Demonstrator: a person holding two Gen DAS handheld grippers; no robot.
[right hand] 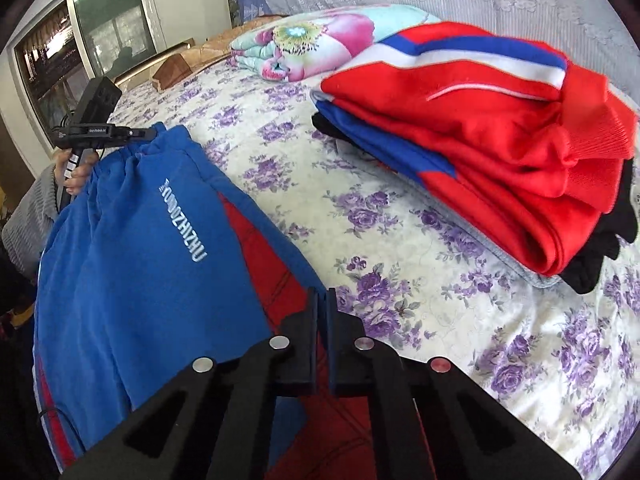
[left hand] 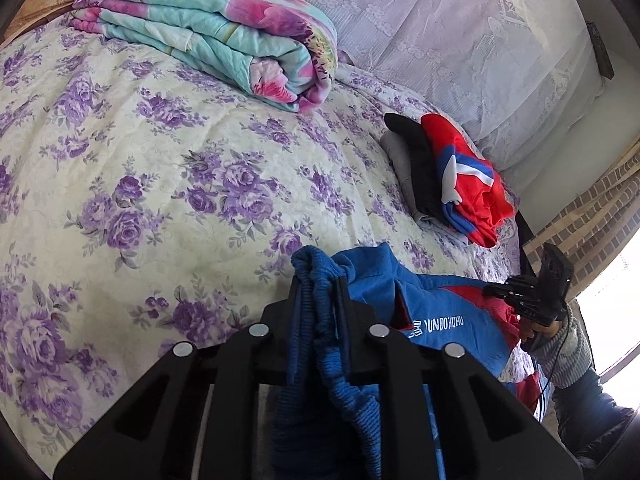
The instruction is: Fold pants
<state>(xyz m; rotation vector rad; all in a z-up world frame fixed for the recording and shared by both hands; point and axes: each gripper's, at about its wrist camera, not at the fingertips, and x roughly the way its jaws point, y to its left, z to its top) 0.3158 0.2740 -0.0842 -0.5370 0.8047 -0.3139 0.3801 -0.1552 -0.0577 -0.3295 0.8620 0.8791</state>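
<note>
Both tongs (left hand: 318, 280) gripping pants (right hand: 140, 248)

On the bed (left hand: 140, 168), seen from the left wrist camera, the folded quilt (left hand: 208, 28) lies at twelve o'clock, far back. A stack of folded clothes (left hand: 452, 176) sits at two o'clock, near the bed's right edge. The pants (left hand: 440, 320) lie at the near edge, at five o'clock, in front of the stack and apart from it. The left gripper (left hand: 320, 284) is at the pants' left end, the right gripper (left hand: 496, 292) at their right end. A curtain (left hand: 420, 12) hangs behind the bed.
</note>
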